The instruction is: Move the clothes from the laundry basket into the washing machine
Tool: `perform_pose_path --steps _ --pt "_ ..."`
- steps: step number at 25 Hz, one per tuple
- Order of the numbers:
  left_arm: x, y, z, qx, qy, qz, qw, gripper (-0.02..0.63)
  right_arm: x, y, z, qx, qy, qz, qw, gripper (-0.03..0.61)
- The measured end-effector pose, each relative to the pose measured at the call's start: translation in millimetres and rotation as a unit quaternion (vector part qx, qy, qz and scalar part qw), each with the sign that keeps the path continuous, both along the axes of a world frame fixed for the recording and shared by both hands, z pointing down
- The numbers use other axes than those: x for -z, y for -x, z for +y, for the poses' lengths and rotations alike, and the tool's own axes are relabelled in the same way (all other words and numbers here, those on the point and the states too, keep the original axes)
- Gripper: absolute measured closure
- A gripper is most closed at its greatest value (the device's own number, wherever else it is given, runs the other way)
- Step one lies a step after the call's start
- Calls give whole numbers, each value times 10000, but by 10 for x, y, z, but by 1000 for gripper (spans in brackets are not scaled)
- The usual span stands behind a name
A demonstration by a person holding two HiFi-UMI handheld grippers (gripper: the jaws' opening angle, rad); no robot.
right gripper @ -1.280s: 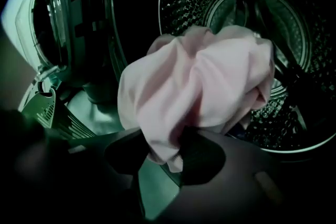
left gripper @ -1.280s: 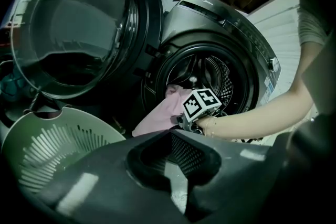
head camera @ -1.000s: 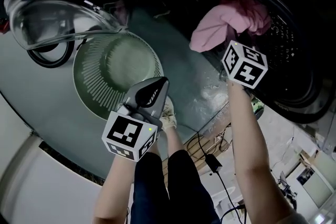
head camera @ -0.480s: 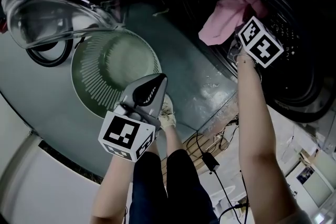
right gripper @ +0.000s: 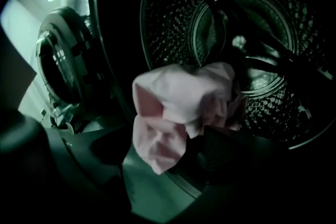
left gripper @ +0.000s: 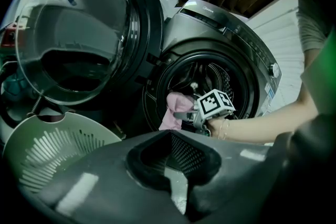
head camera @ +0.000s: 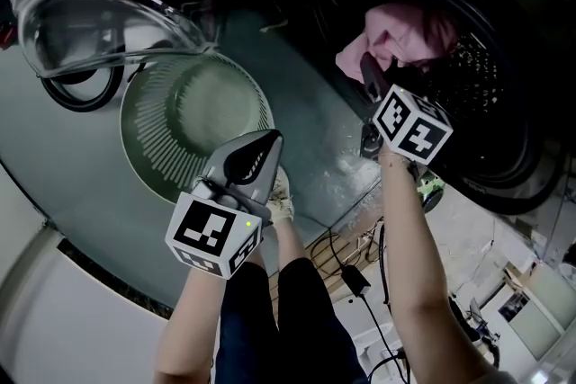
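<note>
Head view: the right gripper [head camera: 376, 78] reaches into the mouth of the washer [head camera: 504, 166], its marker cube just outside the opening. A pink cloth [head camera: 396, 33] lies bunched at the front of the drum [head camera: 481, 72], partly draped over the lower lip. This gripper's jaws have just been opening and now stand spread. In the right gripper view the cloth hangs down between them, just ahead of the dark pads, and neither pad presses on it. Behind the cloth the perforated drum wall curves back into shadow. The left gripper [head camera: 263, 148] is held well apart from the washer, over the near edge of the basket [head camera: 144, 139], a pale green round tub with slotted walls that sits on the floor below the open door [head camera: 99, 22]. The left gripper view shows its jaws pressed together at the tips with nothing between them. That view also looks across at the washer front, with the right gripper and forearm at the opening and the cloth just beside its jaws. The glass door stands swung wide to the left, above the basket. A black cable [head camera: 360, 279] trails on the floor near the person's legs.
</note>
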State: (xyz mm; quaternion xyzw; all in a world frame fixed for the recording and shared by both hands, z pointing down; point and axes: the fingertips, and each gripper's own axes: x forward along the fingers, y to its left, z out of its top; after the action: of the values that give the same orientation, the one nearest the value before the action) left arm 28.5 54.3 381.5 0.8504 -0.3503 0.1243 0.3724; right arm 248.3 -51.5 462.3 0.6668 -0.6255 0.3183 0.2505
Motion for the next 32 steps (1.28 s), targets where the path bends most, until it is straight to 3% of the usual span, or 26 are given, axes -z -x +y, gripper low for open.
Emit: perform_pose_path --steps 4,7,10,13,15,17,21,27,32 --pt "-16 51 10 55 -6 -26 10000 611 -361 231 225 350 585 212 9974 160" --pt "-48 82 13 71 4 -27 10000 611 -508 199 211 331 799 553 9947 267" --pt "-77 79 21 52 33 -5 10000 611 -533 121 133 216 903 467 9946 339" --pt "-75 50 37 31 61 14 10000 611 -393 136 48 399 723 393 9958 411" --pt "-57 29 40 27 66 43 10000 611 -173 87 -37 402 299 622 9968 540" --pt "-36 20 20 34 29 55 10000 611 -5 -63 -164 245 -12 788 9966 540" --pt "41 64 -13 54 -29 30 10000 611 49 -364 -420 -88 -184 1107 9936 540" --pt "78 84 3 39 -45 85 9999 611 367 -769 -782 -704 -657 1897 9771 543" --pt "84 146 27 41 -33 60 10000 611 97 -832 -816 -823 -147 1618 9833 545"
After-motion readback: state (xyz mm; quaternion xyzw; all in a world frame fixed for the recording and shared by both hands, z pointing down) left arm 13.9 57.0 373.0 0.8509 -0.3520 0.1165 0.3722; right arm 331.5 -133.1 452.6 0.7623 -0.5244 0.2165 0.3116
